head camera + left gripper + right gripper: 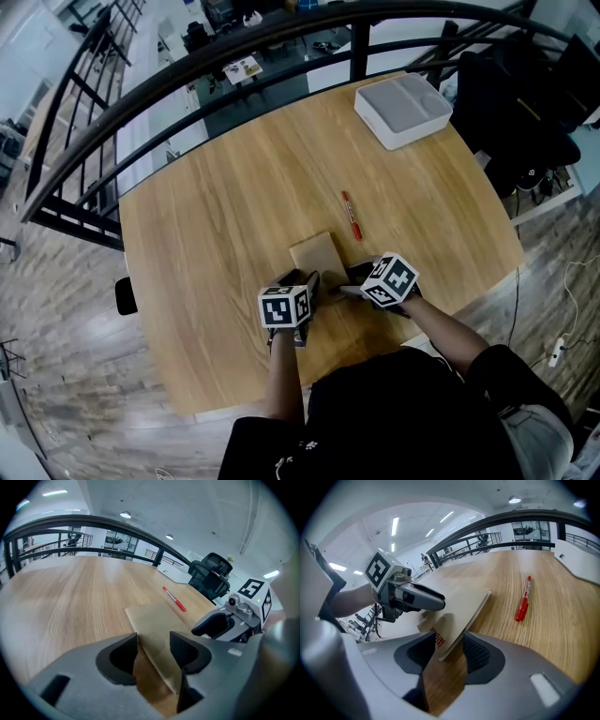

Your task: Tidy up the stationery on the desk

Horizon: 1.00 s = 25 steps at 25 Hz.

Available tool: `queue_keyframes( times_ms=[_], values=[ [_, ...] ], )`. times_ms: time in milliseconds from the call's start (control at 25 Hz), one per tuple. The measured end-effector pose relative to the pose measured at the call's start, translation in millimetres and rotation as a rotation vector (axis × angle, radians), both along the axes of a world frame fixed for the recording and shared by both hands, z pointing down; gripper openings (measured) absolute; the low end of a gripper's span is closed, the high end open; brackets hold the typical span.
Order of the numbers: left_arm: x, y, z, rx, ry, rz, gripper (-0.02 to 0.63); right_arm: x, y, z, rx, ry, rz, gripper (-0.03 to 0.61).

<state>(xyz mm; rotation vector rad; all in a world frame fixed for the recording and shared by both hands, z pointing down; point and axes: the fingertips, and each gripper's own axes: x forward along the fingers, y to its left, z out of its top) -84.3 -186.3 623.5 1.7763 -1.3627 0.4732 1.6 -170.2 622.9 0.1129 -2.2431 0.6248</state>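
Observation:
A flat brown paper envelope (317, 253) lies near the front of the wooden desk (225, 206), its near end lifted. My left gripper (314, 283) is shut on its left near edge, and the envelope (154, 620) fills the gap between the jaws of the left gripper (153, 651). My right gripper (349, 281) is shut on the right near edge, where the envelope (459, 604) with red print sits tilted in the right gripper (449, 651). A red pen (351, 216) lies just beyond the envelope; the pen (523, 599) touches neither gripper.
A white lidded box (403, 111) stands at the far right corner of the desk. A black office chair (525, 103) is beyond the right edge, and a dark curved railing (187, 66) runs behind the far edge.

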Motion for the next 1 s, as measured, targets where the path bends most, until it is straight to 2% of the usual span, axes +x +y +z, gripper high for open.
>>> queue_keyframes(
  times_ms=[280, 360, 520, 600, 680, 1000],
  values=[
    [-25.2, 3.5, -18.9, 0.078, -0.003, -0.074, 0.182, 6.0, -34.0, -20.3, 0.047, -0.068, 0.105, 0.185],
    [-33.1, 4.4, -29.3, 0.118, 0.001, -0.108, 0.140, 4.5, -42.9, -29.6, 0.069, -0.099, 0.139, 0.172],
    [-41.1, 7.0, -47.3, 0.202, 0.009, -0.174, 0.000, 3.7, -59.9, -45.5, 0.113, -0.175, 0.220, 0.103],
    [-40.1, 9.5, -55.9, 0.244, 0.022, -0.188, 0.000, 5.9, -70.2, -49.8, 0.133, -0.207, 0.267, 0.040],
    [-38.8, 12.7, -64.1, 0.275, 0.033, -0.197, 0.000, 7.9, -79.6, -51.8, 0.142, -0.228, 0.306, 0.010],
    [-45.2, 25.0, -88.2, 0.348, 0.030, -0.255, 0.000, 10.6, -111.6, -58.0, 0.184, -0.235, 0.402, 0.009]
  ],
)
